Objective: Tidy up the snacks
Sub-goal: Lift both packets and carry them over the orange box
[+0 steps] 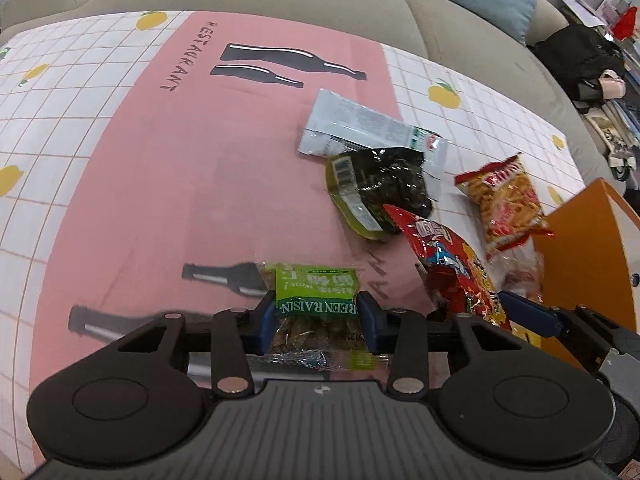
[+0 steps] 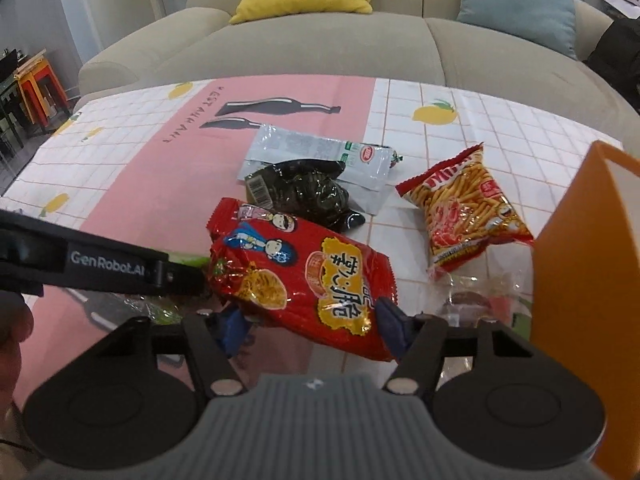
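Observation:
My left gripper (image 1: pixel 318 320) is shut on a green raisin packet (image 1: pixel 316 312) just above the table. My right gripper (image 2: pixel 310 324) is shut on a big red noodle-snack bag (image 2: pixel 296 276), also seen in the left wrist view (image 1: pixel 452 268). On the table lie a dark green seaweed packet (image 2: pixel 304 192), a white-silver packet (image 2: pixel 312 156), a red and yellow stick-snack bag (image 2: pixel 464 208) and a clear wrapped snack (image 2: pixel 476 296). An orange box (image 2: pixel 588 300) stands at the right.
The table has a pink and white checked cloth (image 1: pixel 160 160) with bottle and lemon prints. A beige sofa (image 2: pixel 320 44) with yellow and blue cushions runs behind it. The left gripper's arm (image 2: pixel 100 264) crosses the right wrist view at the left.

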A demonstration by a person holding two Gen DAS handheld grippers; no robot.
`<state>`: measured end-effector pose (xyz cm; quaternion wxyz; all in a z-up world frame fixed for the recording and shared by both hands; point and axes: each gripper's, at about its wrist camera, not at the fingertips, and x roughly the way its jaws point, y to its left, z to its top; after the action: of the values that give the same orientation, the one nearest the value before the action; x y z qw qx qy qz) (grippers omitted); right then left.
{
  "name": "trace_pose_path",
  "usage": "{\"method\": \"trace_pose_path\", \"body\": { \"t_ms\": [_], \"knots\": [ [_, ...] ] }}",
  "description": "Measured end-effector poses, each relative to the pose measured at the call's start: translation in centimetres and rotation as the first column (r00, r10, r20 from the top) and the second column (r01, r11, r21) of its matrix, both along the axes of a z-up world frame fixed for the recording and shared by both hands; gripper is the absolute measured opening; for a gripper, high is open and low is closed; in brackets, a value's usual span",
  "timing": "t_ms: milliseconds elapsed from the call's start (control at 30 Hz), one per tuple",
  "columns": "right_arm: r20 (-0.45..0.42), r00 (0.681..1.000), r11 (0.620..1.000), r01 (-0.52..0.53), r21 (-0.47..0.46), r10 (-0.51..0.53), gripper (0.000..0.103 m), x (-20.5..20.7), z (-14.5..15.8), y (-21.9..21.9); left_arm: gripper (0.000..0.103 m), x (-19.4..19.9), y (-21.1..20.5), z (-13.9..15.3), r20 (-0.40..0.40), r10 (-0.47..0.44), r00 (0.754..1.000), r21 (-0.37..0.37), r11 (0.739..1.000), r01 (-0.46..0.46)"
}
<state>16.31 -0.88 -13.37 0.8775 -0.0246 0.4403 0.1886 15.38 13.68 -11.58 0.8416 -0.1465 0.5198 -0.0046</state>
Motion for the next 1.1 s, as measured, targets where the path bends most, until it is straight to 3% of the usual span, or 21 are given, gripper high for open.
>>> {"method": "trace_pose_path", "body": {
  "t_ms": [267,533,1100],
  "knots": [
    [0.006,1.000,1.000,0.027,0.015,-0.028,0.064,-2.5,1.6,-1.1,0.046,-2.3,-0.3,1.3,0.012,0.007,1.000,0.001,1.000,-0.007],
    [0.044,0.998,0.995,0.051,0.081,-0.055,0.064,-4.7,5.0,-3.4,0.046,-4.2,-1.2,4.6,0.076,0.000,0.997,-0.014,1.000,0.002],
    [0.166,0.974,0.984,0.134,0.121,-0.153,0.063,-8.9,12.0,-10.4,0.046,-6.2,-6.8,11.9,0.227,-0.106,0.968,-0.029,0.993,0.116]
  ]
}}
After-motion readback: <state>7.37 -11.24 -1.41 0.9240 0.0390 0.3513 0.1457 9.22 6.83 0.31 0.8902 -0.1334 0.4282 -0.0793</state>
